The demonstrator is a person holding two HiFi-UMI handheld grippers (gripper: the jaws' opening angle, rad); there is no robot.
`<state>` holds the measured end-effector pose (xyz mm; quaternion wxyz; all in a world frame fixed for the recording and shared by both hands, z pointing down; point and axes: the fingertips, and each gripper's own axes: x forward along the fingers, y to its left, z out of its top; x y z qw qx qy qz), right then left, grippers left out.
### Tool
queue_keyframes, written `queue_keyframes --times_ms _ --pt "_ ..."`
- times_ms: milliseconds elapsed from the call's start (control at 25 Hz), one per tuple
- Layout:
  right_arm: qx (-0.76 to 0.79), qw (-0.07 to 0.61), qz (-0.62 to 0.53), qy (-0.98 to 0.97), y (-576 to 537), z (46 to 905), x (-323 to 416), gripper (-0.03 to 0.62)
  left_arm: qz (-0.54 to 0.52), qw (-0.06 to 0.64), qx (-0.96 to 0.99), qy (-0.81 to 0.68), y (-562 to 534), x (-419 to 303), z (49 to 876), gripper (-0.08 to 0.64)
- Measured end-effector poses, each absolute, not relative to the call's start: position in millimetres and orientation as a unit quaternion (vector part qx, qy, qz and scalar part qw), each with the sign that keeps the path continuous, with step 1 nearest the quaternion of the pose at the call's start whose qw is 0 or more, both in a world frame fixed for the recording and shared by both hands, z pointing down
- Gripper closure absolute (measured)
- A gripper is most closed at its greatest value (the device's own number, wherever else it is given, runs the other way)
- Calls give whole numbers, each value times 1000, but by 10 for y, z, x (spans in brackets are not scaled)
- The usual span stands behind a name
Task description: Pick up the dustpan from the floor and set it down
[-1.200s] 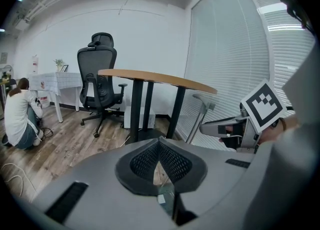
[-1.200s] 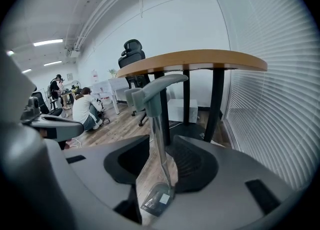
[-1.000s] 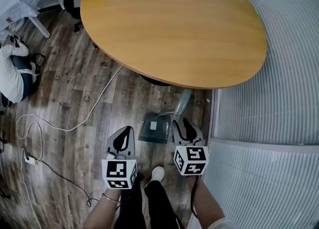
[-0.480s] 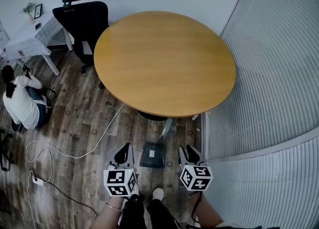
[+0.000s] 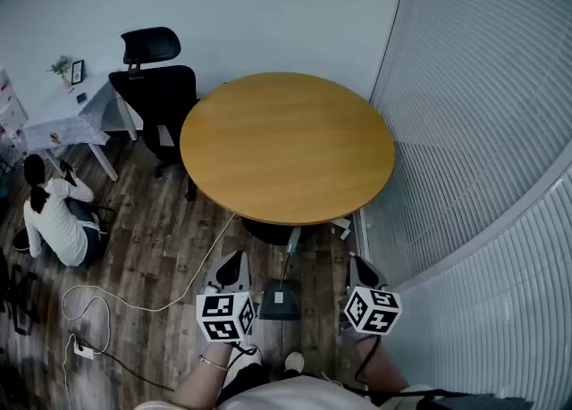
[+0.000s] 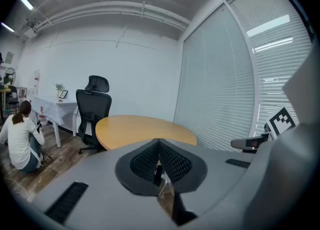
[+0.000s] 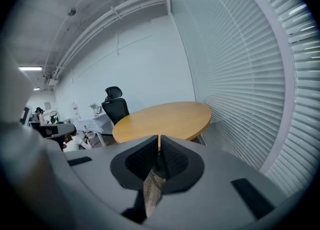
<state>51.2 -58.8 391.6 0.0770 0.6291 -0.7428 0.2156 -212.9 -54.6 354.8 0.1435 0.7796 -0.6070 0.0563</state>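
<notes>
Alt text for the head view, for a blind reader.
A dustpan lies on the wood floor before a round table, seen between the left gripper and right gripper; the right fingers have just been closing, with nothing between them. A person crouches at left.

Probably an office: round table (image 5: 286, 145), swivel chair (image 5: 156, 96), window blinds (image 5: 483, 131).

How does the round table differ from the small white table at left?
The round table has a circular, wood-coloured top; the small white table looks rectangular and white. The round table's top is bare; the small white table carries a plant and a picture frame. The round table stands beside the blinds; the small white table stands by the far wall, near a crouching person. Both stand on the wooden floor.
</notes>
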Motion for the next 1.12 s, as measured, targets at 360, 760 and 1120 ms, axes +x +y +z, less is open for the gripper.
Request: queue_keyframes --times_ms 360,760,1120 --pt "651 89 160 -737 -467 3535 624 560 49 113 798 -590 -538 -1963 3250 543" --pt "665 99 160 -723 -434 3530 660 560 54 112 801 -585 -534 -2004 3254 543" --pt "660 108 155 -727 -464 3514 558 560 57 112 800 -587 -542 -2086 3267 541"
